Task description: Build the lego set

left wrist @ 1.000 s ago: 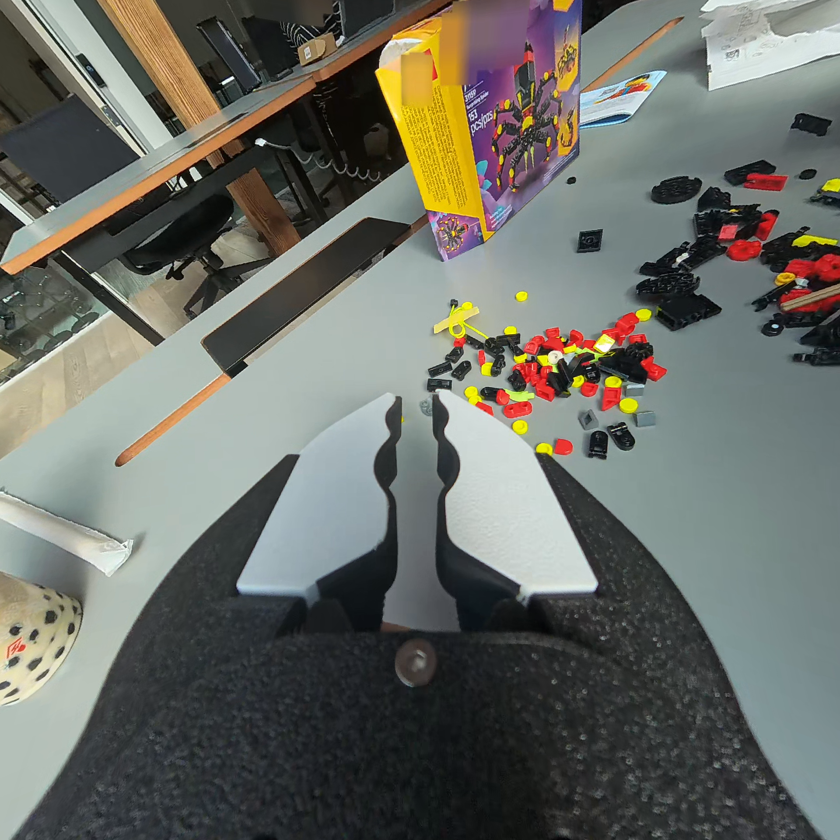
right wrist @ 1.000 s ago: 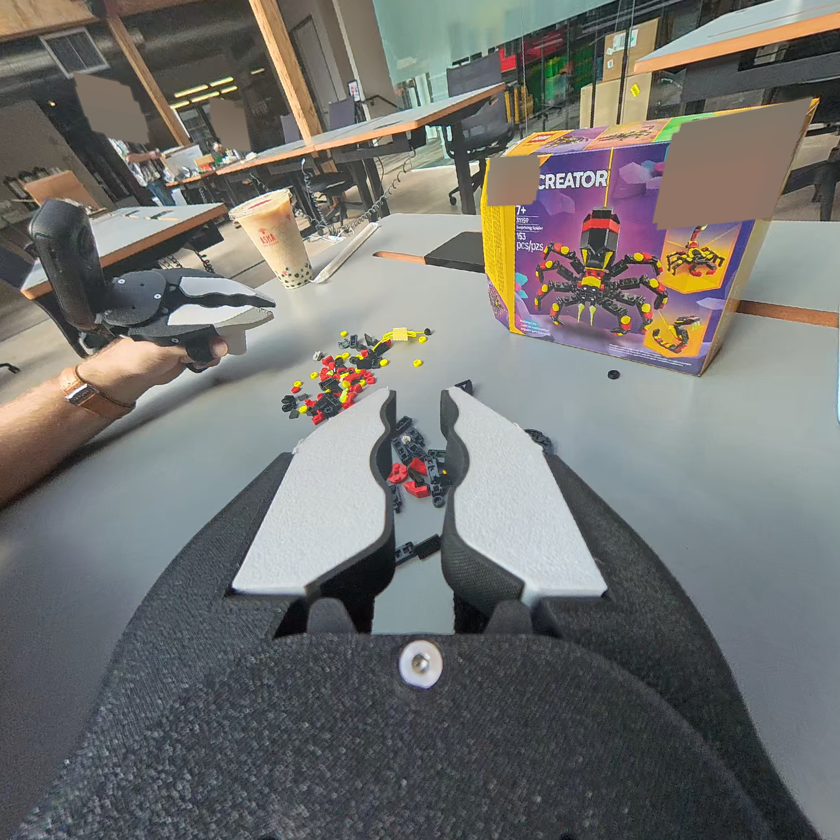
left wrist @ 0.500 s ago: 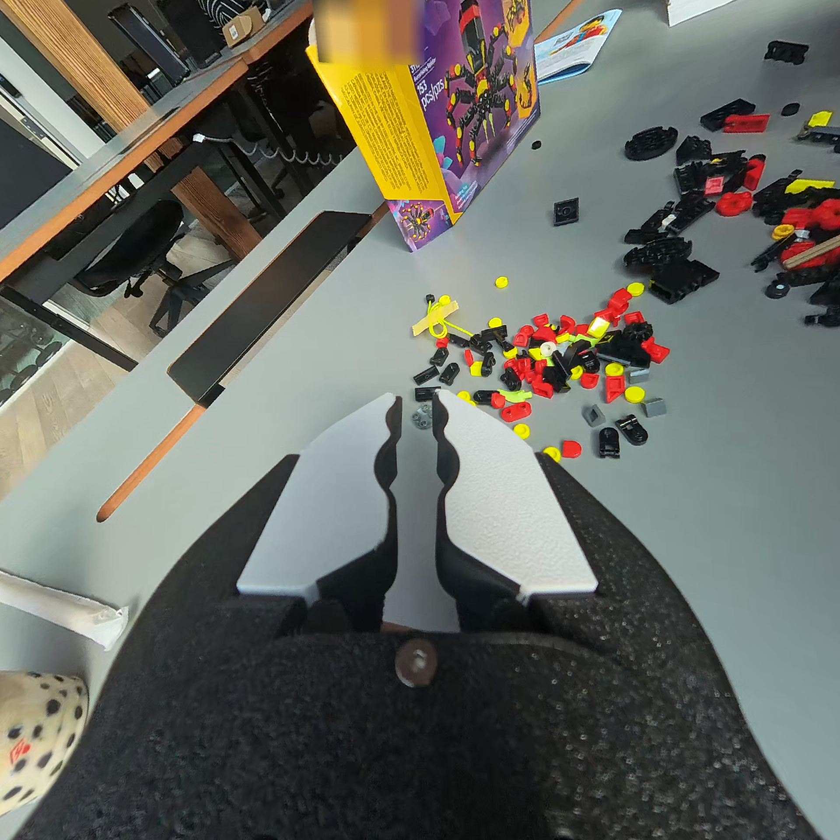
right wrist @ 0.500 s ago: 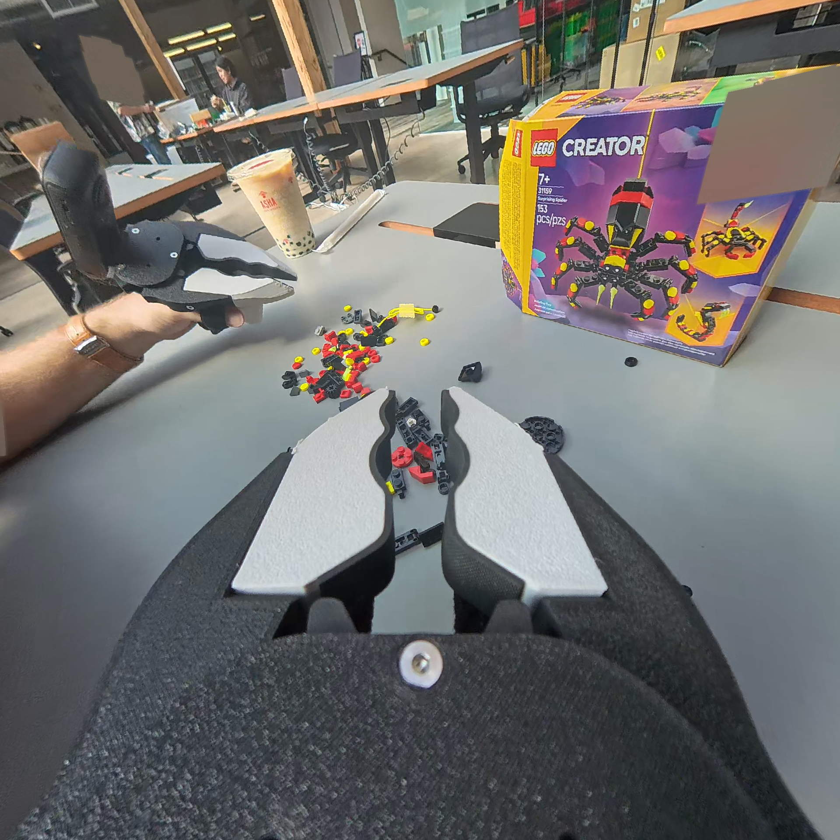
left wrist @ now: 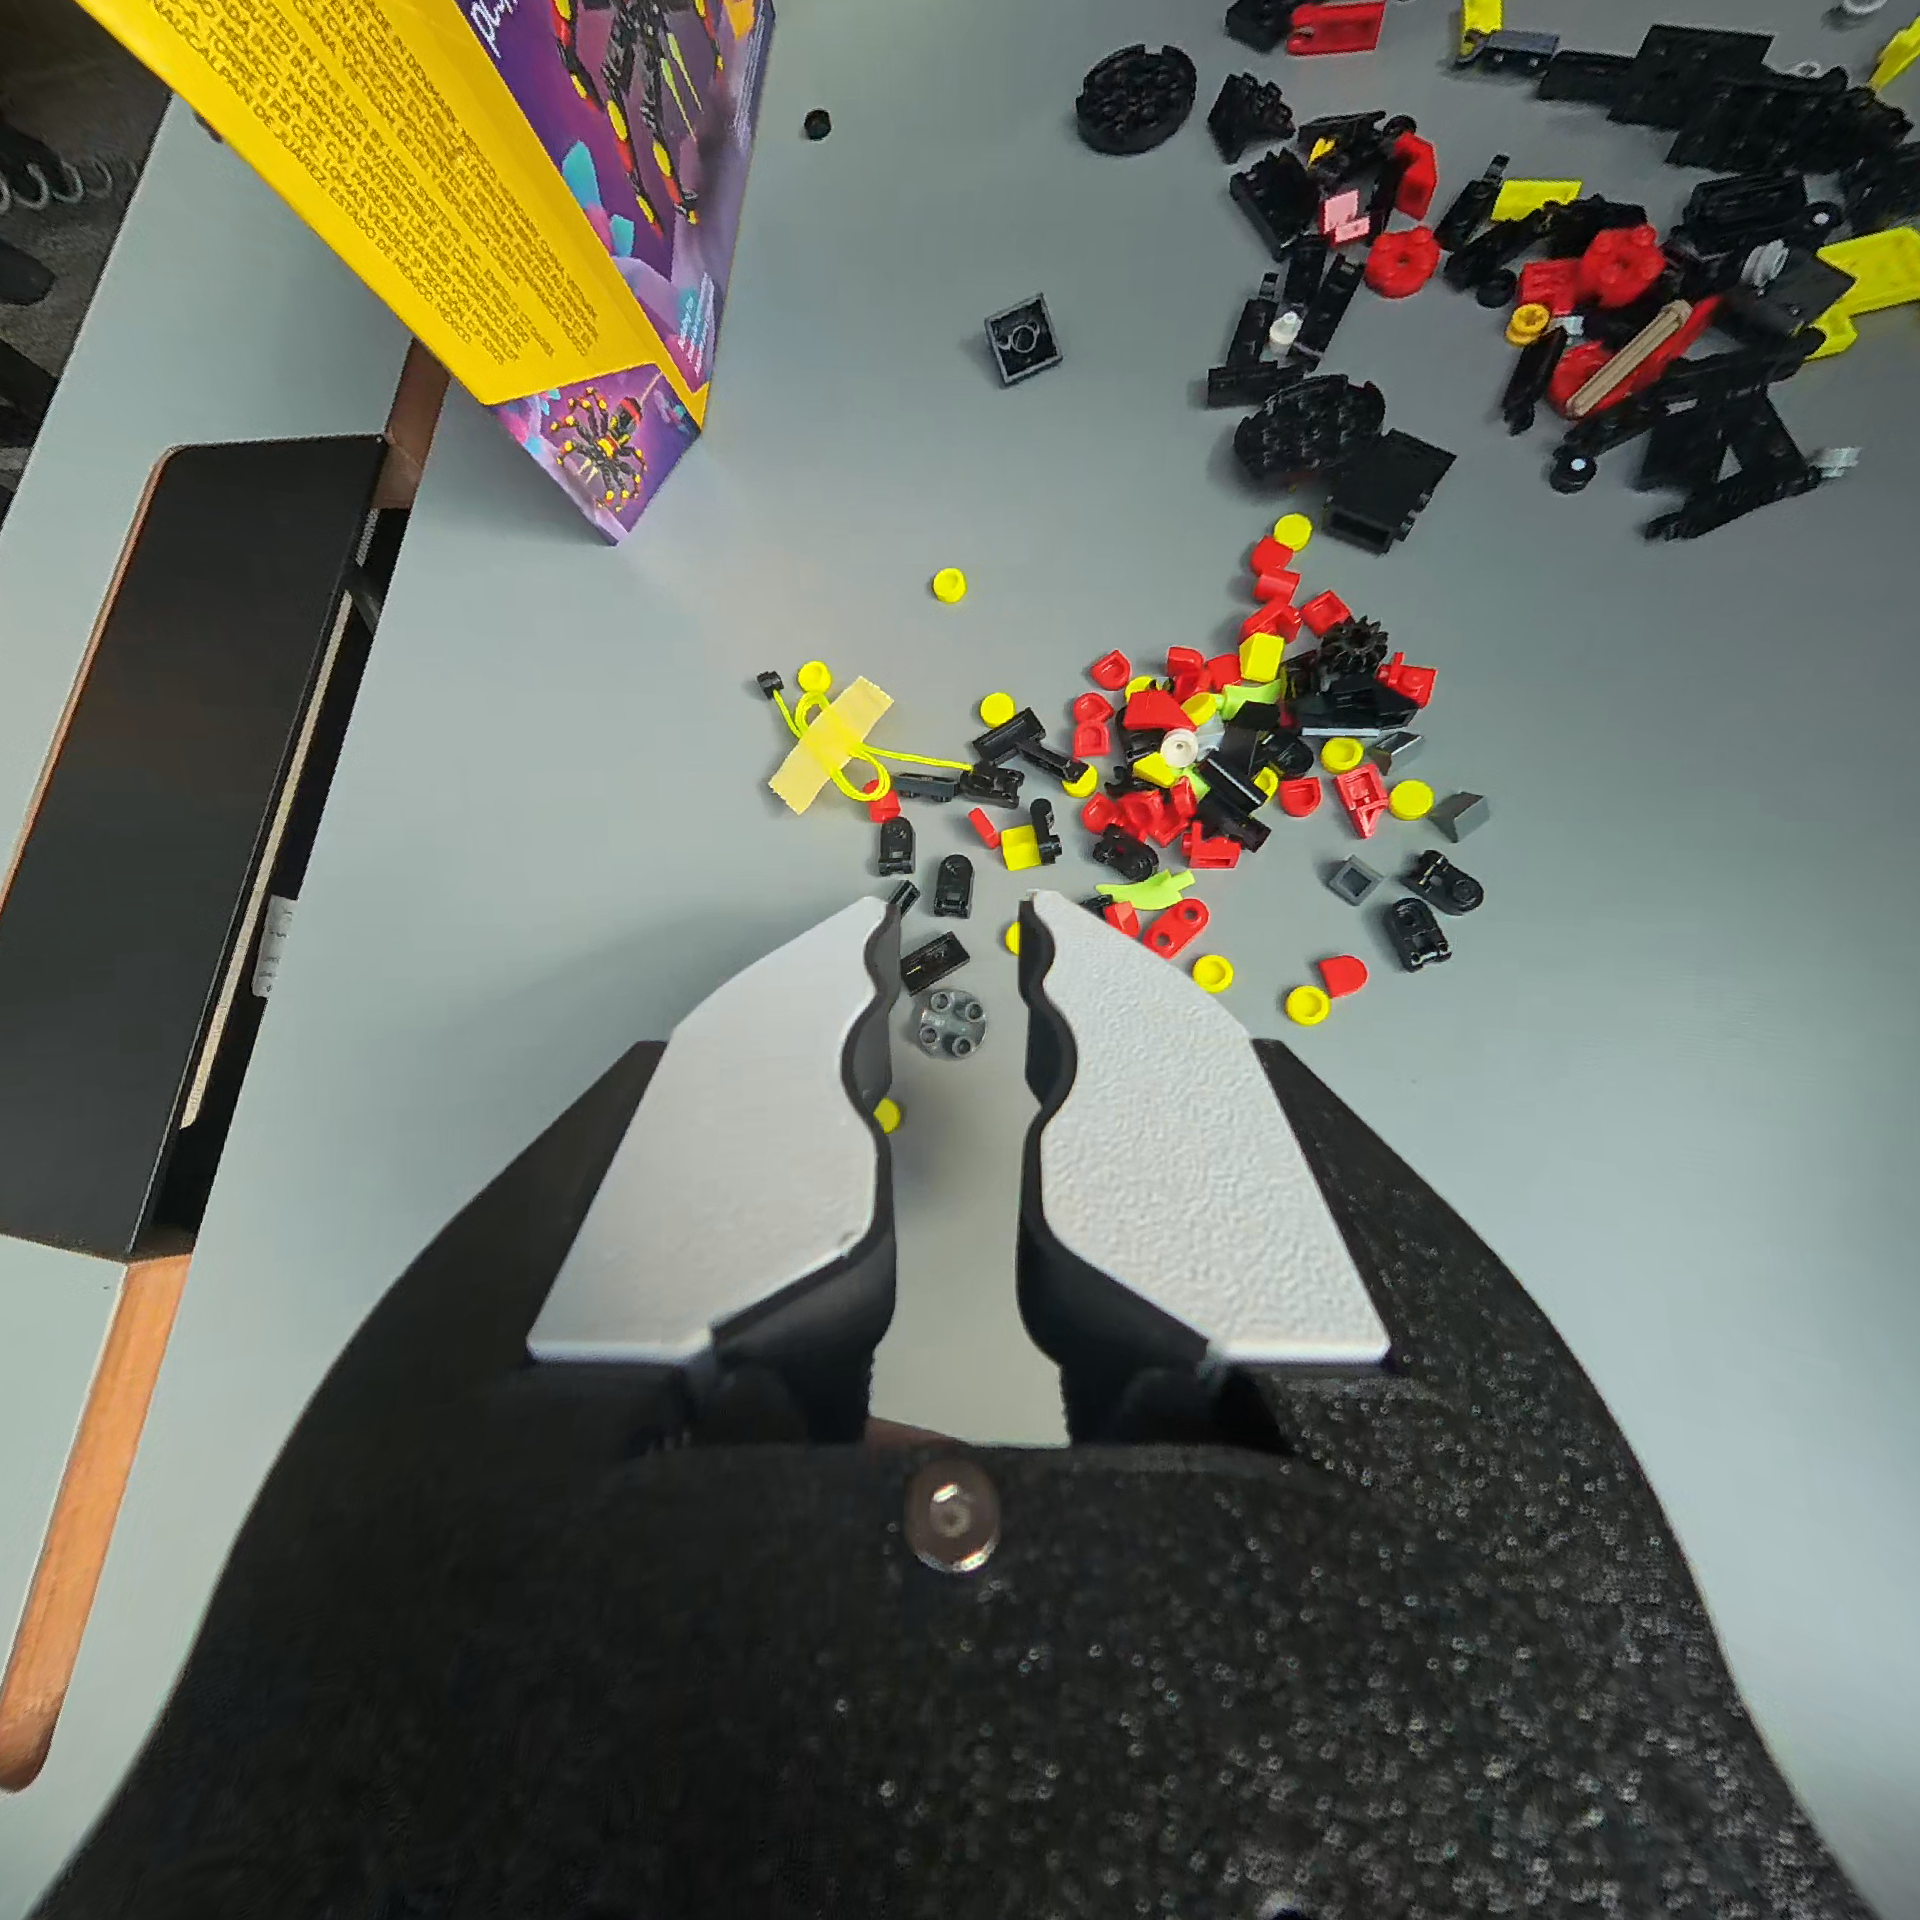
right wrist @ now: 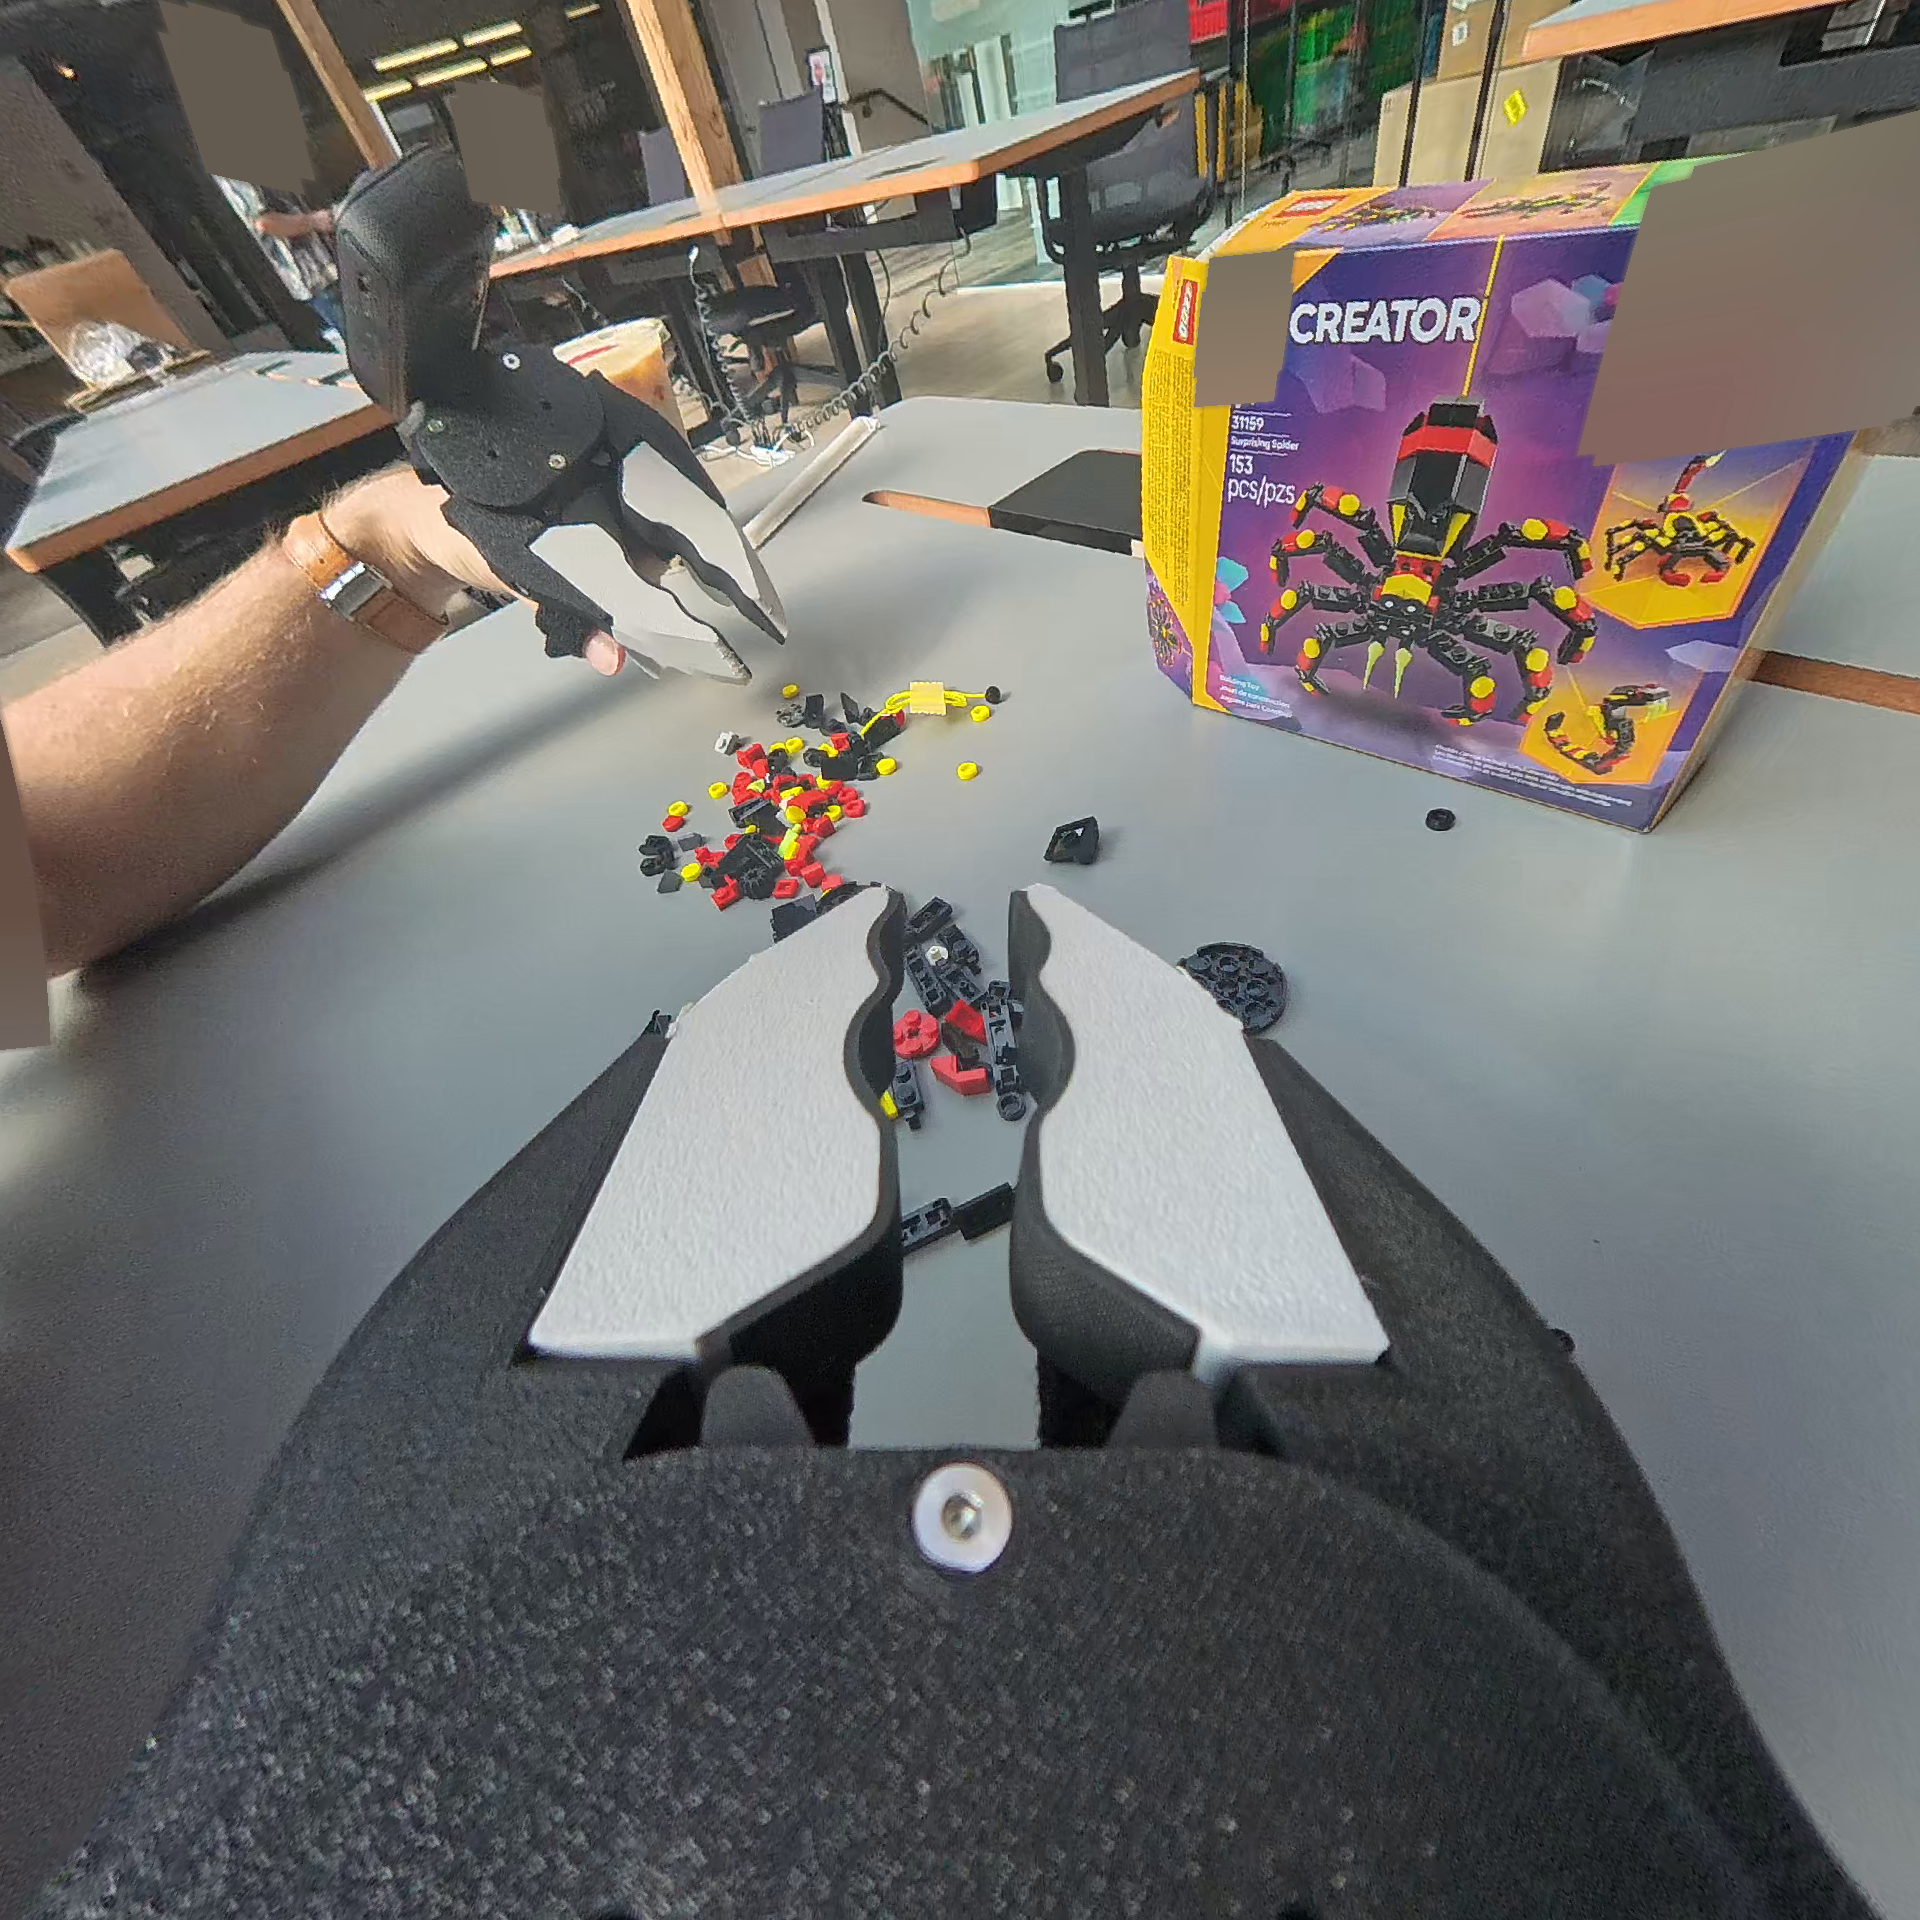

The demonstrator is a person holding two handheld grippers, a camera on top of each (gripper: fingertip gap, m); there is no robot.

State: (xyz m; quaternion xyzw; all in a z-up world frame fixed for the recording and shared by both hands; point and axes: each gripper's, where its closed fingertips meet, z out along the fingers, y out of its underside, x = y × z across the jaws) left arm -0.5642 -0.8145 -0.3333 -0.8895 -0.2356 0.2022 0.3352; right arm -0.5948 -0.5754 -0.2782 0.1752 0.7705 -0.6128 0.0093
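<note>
A pile of small red, yellow and black Lego pieces [left wrist: 1195, 758] lies on the grey table [left wrist: 623, 935]. My left gripper [left wrist: 954, 909] is open and empty, tilted down over the pile's near edge, with a small grey round plate [left wrist: 951, 1023] between its fingers below. It also shows in the right wrist view [right wrist: 758, 649], above the small pile [right wrist: 779, 800]. My right gripper [right wrist: 948, 902] is open and empty, above a second group of black and red pieces [right wrist: 956, 1023]. Larger black, red and yellow pieces [left wrist: 1610, 291] lie at the upper right.
The purple and yellow Lego box [right wrist: 1486, 540] stands on the table, also at the upper left of the left wrist view [left wrist: 520, 208]. A black panel [left wrist: 177, 779] sits in the table's left edge. A drink cup [right wrist: 623, 364] stands behind the left gripper. A black round plate [right wrist: 1236, 982] lies right of my right gripper. Tip to tip, the grippers are about 25 centimeters apart. The black panel [left wrist: 177, 779] is about 25 centimeters from my left fingertips and 40 centimeters from my right.
My left gripper has moved forward and tilted down over the small pile, and its jaws have opened wider. The right gripper has opened a little and barely moved.
</note>
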